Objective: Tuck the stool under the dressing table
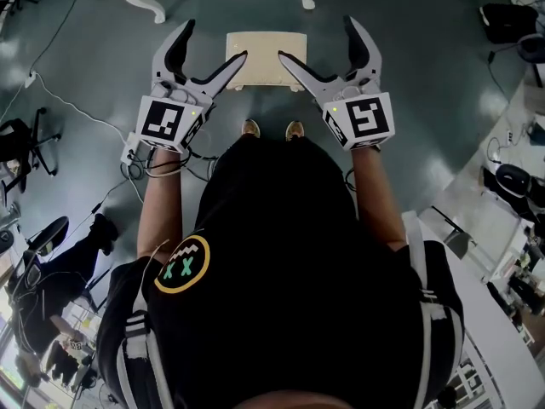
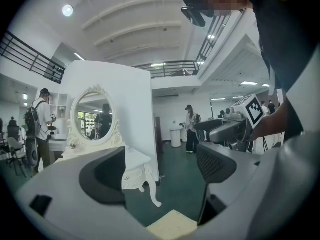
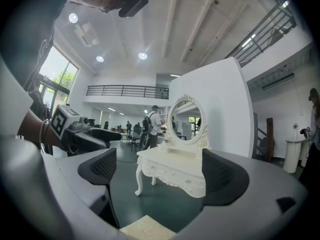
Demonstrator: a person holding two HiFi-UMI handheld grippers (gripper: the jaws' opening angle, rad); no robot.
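Bright ceiling lights, floor glare, sharp focus, fisheye-warped edges with dark vignette

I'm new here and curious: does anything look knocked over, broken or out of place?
Nothing looks damaged or spilled. The stool stands upright, apart from the dressing table, not yet tucked under. The left gripper and right gripper are open, empty.

One stool (image 1: 266, 58) is standing before one table (image 3: 172, 171), which is carrying one mirror (image 3: 185, 120). Two table legs (image 1: 153, 7) are showing in the head view. Two grippers are hovering: the left gripper (image 1: 217, 41) and the right gripper (image 1: 315, 38).
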